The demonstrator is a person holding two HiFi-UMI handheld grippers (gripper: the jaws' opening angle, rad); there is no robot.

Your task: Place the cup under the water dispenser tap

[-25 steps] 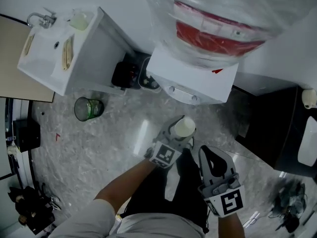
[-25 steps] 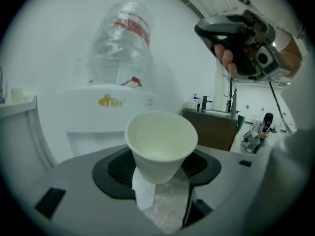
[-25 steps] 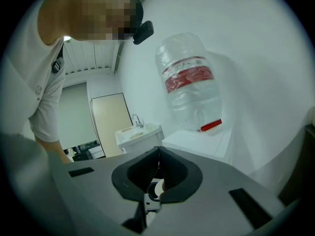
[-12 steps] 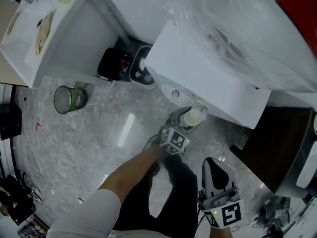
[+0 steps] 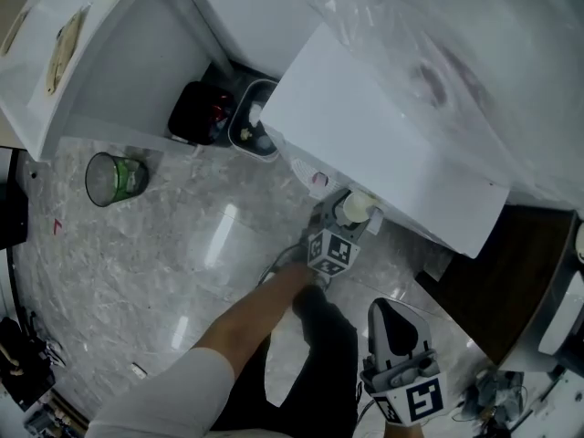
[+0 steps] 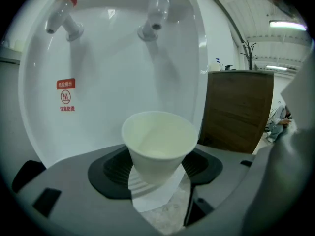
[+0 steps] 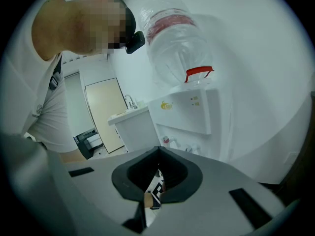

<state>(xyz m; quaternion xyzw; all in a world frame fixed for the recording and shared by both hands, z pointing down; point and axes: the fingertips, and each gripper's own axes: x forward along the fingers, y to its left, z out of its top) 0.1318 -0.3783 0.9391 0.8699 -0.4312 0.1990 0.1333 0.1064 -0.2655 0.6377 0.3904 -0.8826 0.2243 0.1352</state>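
Note:
A white paper cup (image 6: 158, 141) stands upright between the black pads of my left gripper (image 6: 157, 173), whose jaws are opening. It sits just below the plain white tap (image 6: 155, 14); a red-capped tap (image 6: 64, 16) is to its left. A ribbed white drip tray (image 6: 147, 193) lies under the cup. In the head view the cup (image 5: 356, 206) and left gripper (image 5: 351, 212) are tucked against the front of the white water dispenser (image 5: 383, 144). My right gripper (image 5: 391, 313) hangs back near my body, shut and empty (image 7: 157, 151).
A large water bottle (image 5: 474, 53) tops the dispenser. A green-tinted glass bin (image 5: 114, 178) stands on the marble floor to the left. A white sink cabinet (image 5: 91, 62), a black box (image 5: 201, 115) and a small white bin (image 5: 246, 121) sit behind. A dark wooden cabinet (image 5: 493, 281) is at the right.
My left gripper has carried the cup down and forward, from open floor to right under the dispenser's front. The right gripper has sunk lower in the head view.

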